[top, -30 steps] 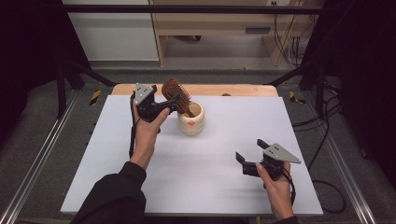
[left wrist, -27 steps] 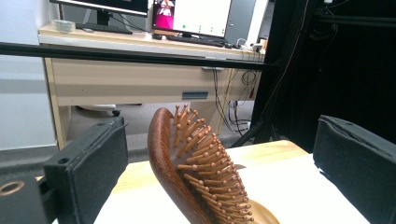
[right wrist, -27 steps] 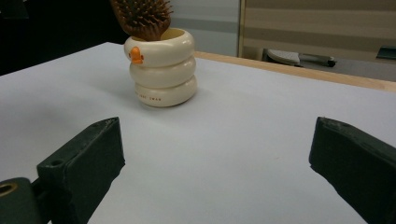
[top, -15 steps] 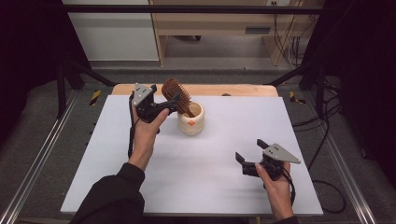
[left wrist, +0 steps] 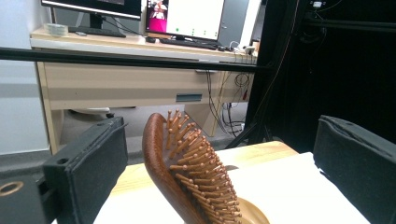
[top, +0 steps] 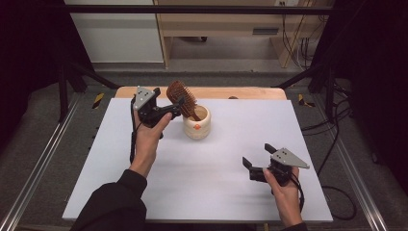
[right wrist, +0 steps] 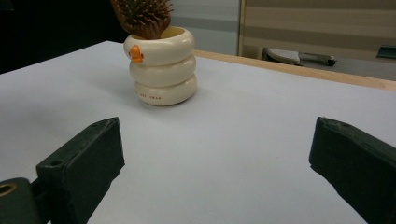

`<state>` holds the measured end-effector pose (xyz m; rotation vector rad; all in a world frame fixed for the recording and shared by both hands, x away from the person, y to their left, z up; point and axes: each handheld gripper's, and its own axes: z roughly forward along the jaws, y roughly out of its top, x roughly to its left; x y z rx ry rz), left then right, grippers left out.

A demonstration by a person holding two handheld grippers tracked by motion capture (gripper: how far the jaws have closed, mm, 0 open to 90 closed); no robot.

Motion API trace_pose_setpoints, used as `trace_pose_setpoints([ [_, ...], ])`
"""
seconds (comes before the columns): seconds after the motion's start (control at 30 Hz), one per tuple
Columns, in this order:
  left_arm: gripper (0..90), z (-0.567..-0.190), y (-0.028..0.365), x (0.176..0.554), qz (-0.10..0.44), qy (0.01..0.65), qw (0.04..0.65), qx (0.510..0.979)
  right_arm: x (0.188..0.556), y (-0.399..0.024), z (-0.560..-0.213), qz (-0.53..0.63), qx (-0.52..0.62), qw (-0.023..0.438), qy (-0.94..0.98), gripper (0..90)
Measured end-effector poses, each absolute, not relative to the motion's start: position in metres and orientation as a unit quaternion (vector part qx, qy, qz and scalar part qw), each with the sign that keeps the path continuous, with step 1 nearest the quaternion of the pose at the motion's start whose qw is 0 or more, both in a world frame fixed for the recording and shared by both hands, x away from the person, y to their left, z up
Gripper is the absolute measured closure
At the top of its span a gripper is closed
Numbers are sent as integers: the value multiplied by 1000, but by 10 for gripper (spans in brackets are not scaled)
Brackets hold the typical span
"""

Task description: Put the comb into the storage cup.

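Brown hairbrush (top: 181, 98), cream holder (top: 197, 123)

The cup (top: 197, 123) with the brush (top: 181, 97) standing in it is the one obstacle on the table (top: 202, 187), near its far edge. The left gripper (top: 174, 109) crowds the brush. The near half and both side edges lie open.

A white table (top: 216, 192) lies under the left tongs (top: 176, 107) and the right tongs (top: 258, 155). Beyond the left tongs stands a wooden desk (left wrist: 116, 84) bearing 2 monitors (left wrist: 184, 16) and a keyboard (left wrist: 189, 43). Cables (left wrist: 229, 102) hang ahead of those tongs, to the right.
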<state>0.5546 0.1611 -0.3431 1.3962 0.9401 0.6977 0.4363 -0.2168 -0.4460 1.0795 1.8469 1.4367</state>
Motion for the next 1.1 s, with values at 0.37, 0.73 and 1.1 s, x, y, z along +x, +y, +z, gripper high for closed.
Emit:
trace_pose_setpoints([
  [0.37, 26, -344, 173, 542, 295, 404, 613, 612, 436, -215, -447, 532, 403, 279, 691, 35],
  [0.73, 26, -354, 196, 522, 293, 411, 605, 616, 435, -213, -447, 525, 402, 284, 694, 37],
  [1.1, 26, -368, 222, 499, 284, 414, 605, 618, 434, -210, -449, 517, 398, 287, 701, 42],
])
